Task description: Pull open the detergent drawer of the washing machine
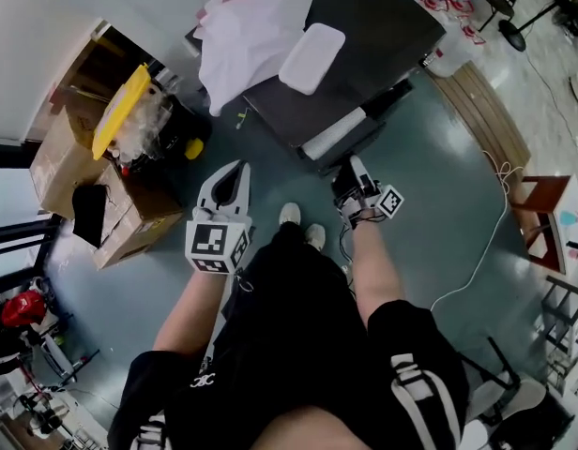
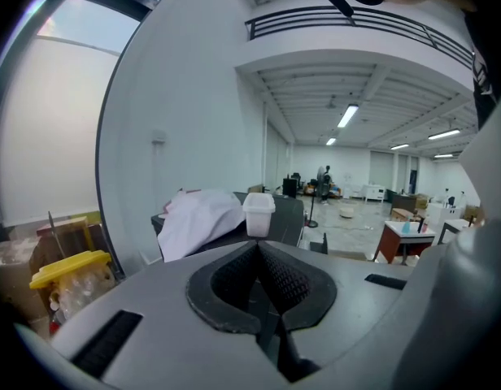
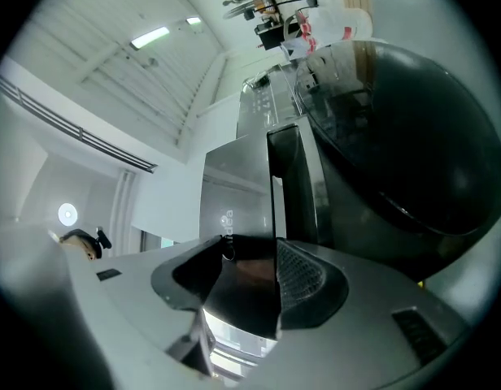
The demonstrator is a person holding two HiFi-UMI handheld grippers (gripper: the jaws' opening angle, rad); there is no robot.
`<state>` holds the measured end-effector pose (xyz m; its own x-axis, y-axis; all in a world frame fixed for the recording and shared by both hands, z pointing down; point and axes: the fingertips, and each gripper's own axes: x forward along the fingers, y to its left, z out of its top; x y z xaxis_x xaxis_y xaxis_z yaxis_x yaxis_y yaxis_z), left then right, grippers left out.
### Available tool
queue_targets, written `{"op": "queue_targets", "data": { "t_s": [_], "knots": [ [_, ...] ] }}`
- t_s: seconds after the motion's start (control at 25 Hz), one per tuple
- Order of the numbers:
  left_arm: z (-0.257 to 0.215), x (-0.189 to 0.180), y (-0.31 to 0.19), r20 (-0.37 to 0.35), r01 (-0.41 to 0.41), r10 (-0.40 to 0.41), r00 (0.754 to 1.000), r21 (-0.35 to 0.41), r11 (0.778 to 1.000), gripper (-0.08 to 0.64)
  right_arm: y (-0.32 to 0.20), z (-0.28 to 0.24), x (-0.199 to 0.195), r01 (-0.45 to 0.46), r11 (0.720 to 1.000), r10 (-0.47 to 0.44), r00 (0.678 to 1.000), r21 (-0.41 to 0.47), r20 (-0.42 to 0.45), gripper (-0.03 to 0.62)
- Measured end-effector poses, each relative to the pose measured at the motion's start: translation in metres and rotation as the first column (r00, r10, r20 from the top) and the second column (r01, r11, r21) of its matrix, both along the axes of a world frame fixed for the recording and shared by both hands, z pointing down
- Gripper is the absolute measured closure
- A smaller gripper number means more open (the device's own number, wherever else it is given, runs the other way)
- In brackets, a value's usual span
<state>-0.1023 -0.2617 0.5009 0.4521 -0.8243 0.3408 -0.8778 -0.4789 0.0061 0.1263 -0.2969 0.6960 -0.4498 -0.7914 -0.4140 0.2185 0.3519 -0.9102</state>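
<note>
The left gripper (image 1: pixel 238 169) hangs left of centre in the head view, apart from the washer (image 1: pixel 364 26). Its jaws are pressed together on nothing, and it takes no part in this step.

The right gripper (image 3: pixel 249 254) is the working one. Low in the middle of its own view, a dark slab fills the gap from one pad to the other. This slab is the near end of the drawer (image 3: pixel 234 187), so the jaws pinch the drawer front. I judge that the step in hand is the grasp, or the very start of the pull. Whether the drawer has left its slot I cannot tell.

The next move calls for a straight pull away from the washer, along the line of the drawer. The grip must be firm, because the hold is on the edge of a smooth panel and could slip off.

In the right gripper view the drawer lies just left of the round dark door (image 3: pixel 413 136).

As for writing, the letters "idea" can be read sideways on the silver drawer front, just above the jaws. A letter before them may be hidden. The marker cube (image 1: pixel 214 242) shows only black and white squares. Farther off, at the top of the right gripper view, a jug (image 3: pixel 352 24) bears a red label too small to read. The cloth (image 1: pixel 242 36) and the tub (image 1: pixel 311 56) on the washer top show no print.
</note>
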Motion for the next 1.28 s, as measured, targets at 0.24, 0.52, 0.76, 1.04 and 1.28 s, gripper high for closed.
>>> {"op": "queue_targets", "data": {
  "t_s": [0.24,0.52,0.76,1.04,1.28],
  "knots": [
    [0.0,0.031,0.007,-0.008,-0.064,0.064,0.998,0.002,0.998,0.558,0.018,-0.001,0.017,-0.025,0.999,0.025,1.0,-0.029,0.0,0.38],
    [-0.018,0.046,0.004,-0.012,-0.097,0.098,0.995,0.039,0.994,0.558,0.04,0.001,0.035,-0.07,0.997,0.071,0.997,-0.044,0.014,0.38],
    [-0.022,0.055,0.006,-0.01,-0.123,0.124,0.992,0.048,0.991,0.558,0.064,0.006,0.049,-0.089,0.994,0.089,0.996,-0.064,0.006,0.379],
    [-0.033,0.075,0.007,-0.005,-0.171,0.171,0.985,0.073,0.983,0.558,0.073,0.002,0.055,-0.086,0.993,0.085,0.996,-0.078,-0.01,0.38],
    [-0.039,0.085,0.009,-0.001,-0.194,0.195,0.981,0.085,0.977,0.558,0.084,0.006,0.064,-0.094,0.993,0.094,0.996,-0.076,-0.01,0.388]
  ]
}}
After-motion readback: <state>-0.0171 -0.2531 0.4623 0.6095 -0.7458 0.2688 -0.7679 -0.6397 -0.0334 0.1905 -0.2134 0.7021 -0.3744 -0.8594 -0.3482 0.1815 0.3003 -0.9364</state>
